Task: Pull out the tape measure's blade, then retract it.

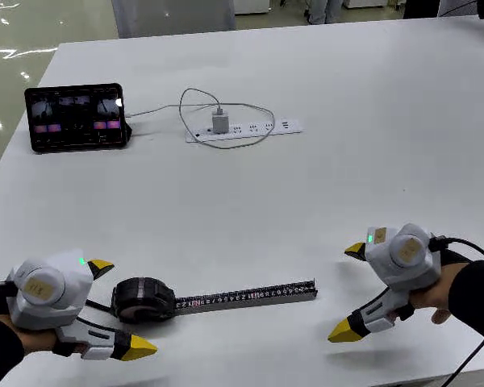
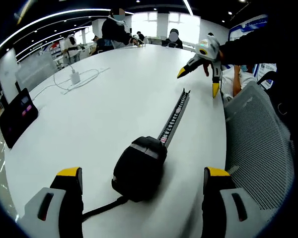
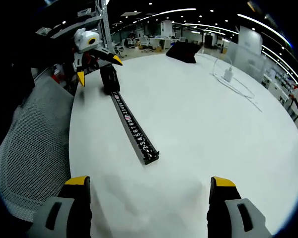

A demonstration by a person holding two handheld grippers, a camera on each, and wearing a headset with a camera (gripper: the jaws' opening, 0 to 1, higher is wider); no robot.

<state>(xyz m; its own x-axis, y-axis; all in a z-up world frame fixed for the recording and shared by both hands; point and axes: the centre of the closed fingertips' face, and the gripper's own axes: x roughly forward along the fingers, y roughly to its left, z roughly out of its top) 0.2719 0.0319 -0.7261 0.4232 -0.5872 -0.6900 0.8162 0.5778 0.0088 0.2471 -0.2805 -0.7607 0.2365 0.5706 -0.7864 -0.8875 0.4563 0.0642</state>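
A black tape measure case (image 1: pixel 143 299) lies on the white table near its front left, its dark blade (image 1: pixel 246 297) drawn out flat to the right, ending in a hook (image 1: pixel 314 287). My left gripper (image 1: pixel 119 307) is open, its yellow-tipped fingers either side of the case (image 2: pixel 139 167) without touching it. My right gripper (image 1: pixel 347 292) is open and empty, a short way right of the blade's hook end (image 3: pixel 151 157). The blade (image 2: pixel 174 118) runs away from the case toward the right gripper (image 2: pixel 201 73). In the right gripper view the left gripper (image 3: pixel 97 66) straddles the case (image 3: pixel 110 79).
A black tablet (image 1: pixel 77 117) stands at the back left. A white power strip (image 1: pixel 246 130) with a charger and looped cable (image 1: pixel 218 121) lies at the back centre. A grey mesh chair (image 2: pixel 260 144) sits beside the table edge. People stand at the far end.
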